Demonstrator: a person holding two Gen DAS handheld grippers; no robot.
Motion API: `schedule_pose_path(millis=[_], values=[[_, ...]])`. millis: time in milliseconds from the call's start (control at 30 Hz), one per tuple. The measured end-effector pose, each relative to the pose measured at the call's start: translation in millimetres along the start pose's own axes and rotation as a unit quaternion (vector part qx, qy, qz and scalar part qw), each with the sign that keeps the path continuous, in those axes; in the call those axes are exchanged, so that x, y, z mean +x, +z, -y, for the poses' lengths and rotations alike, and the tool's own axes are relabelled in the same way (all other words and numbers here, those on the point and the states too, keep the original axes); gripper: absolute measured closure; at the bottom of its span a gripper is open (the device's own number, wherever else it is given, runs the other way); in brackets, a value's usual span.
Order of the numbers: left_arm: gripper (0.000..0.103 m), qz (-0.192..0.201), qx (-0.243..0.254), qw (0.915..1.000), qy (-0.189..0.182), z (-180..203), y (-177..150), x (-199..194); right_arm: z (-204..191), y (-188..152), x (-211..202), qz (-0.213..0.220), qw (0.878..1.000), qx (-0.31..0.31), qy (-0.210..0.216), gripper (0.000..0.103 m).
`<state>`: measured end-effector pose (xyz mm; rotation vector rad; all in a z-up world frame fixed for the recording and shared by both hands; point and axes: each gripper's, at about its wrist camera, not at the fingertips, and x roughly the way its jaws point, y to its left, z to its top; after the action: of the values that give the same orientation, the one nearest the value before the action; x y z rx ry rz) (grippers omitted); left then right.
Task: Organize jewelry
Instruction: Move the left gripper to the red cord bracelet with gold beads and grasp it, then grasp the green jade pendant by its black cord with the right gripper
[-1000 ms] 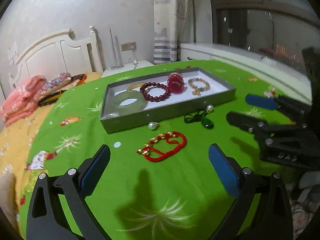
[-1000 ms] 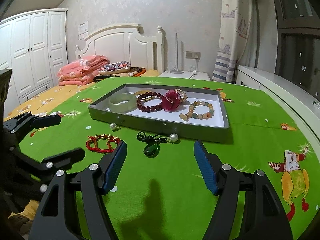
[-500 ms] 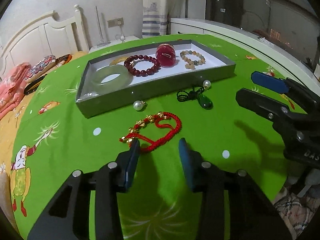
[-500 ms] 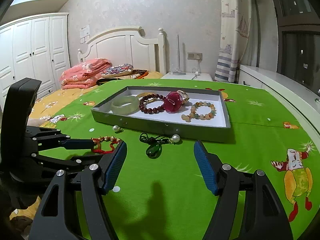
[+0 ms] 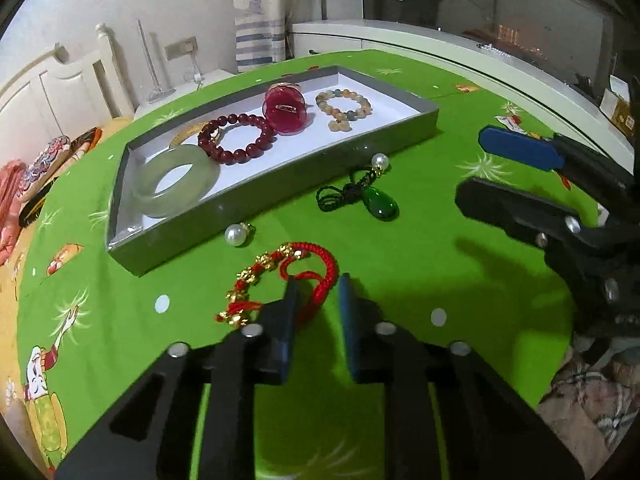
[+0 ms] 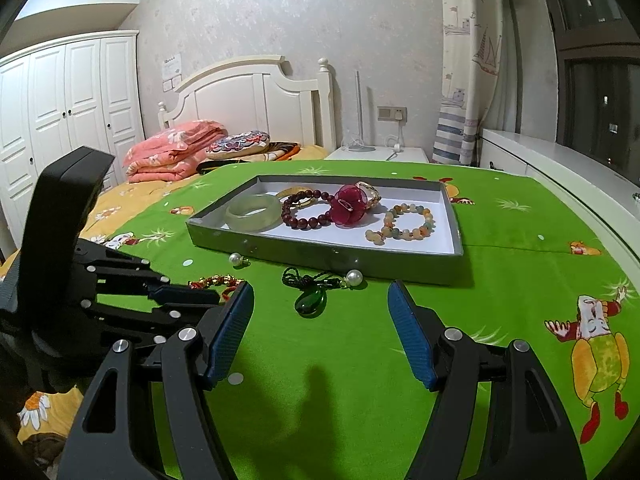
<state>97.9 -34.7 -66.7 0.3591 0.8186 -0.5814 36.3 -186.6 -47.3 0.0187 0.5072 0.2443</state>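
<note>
2 blue pads of our left gripper [image 5: 316,300] stand narrowly apart around the near end of the red cord bracelet [image 5: 280,280], apparently not yet pinching it. It lies flat on the green cloth [image 5: 420,248] before the grey tray [image 5: 280,188]; its long axis runs from us toward the tray, gold beads along its left side. Our right gripper [image 6: 320,328] hangs wide open, empty.

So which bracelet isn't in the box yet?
The red braided cord bracelet with gold beads: it lies on the green cloth between the left gripper's fingers, while the others sit in the grey tray.
</note>
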Motion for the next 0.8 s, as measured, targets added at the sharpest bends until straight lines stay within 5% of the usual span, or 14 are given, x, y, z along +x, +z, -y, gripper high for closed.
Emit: schedule_pose_path(millis=[233,433,800], values=[[0.096,0.024,0.007,0.9991,0.033,10,-18,-11,-1,-1,-1,0.002,1.0,0.0,0.0,0.038],[0.096,0.093,-0.039,0.9923,0.072,5,-38,-41,-2,-1,-1,0.0,1.0,-0.001,0.0,0.038],[0.096,0.185,-0.171,0.9556,0.154,-30,-32,-72,-2,1,7,-0.025,1.0,-0.006,0.002,0.038]])
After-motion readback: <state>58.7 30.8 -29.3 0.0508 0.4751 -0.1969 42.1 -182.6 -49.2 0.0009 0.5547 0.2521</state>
